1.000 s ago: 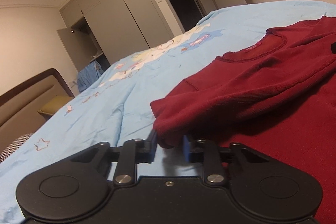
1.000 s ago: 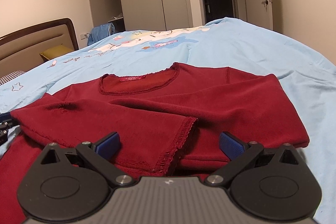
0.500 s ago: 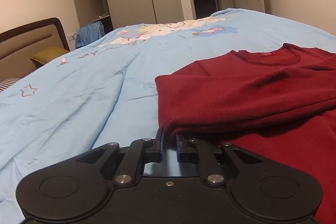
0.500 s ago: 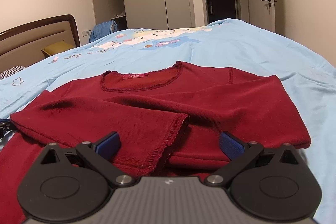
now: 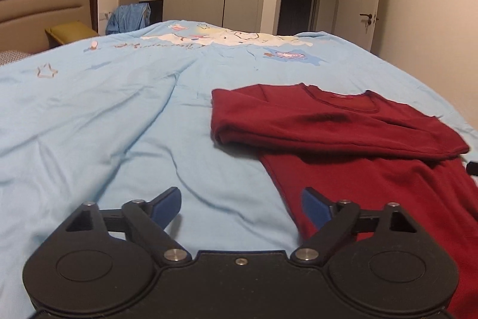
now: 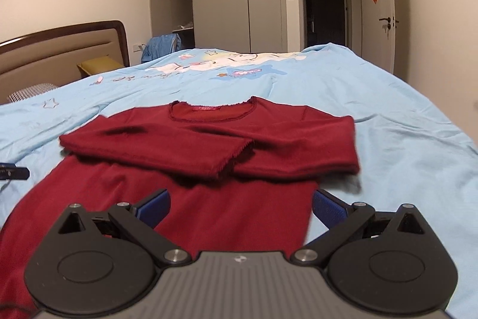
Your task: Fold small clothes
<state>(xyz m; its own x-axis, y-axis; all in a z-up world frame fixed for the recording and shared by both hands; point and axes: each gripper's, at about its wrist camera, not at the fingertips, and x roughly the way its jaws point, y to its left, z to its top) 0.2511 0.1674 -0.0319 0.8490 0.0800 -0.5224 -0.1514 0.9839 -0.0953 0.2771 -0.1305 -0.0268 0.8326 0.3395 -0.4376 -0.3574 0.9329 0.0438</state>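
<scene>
Bed [image 6: 388, 97]: light-blue cover.
Shirt [image 6: 209, 145]: red, flat on the near right of the bed, collar far, hem near, both sleeves [image 6: 155, 148] folded across the chest; long axis near-to-far.
Right gripper [image 6: 240, 204]: released, low over the hem's right edge, nearer.
Left gripper [image 5: 240, 204]: released, astride the left edge.

The dark red long-sleeved top [image 6: 209, 169] lies flat, face up, both sleeves folded across its chest.
</scene>
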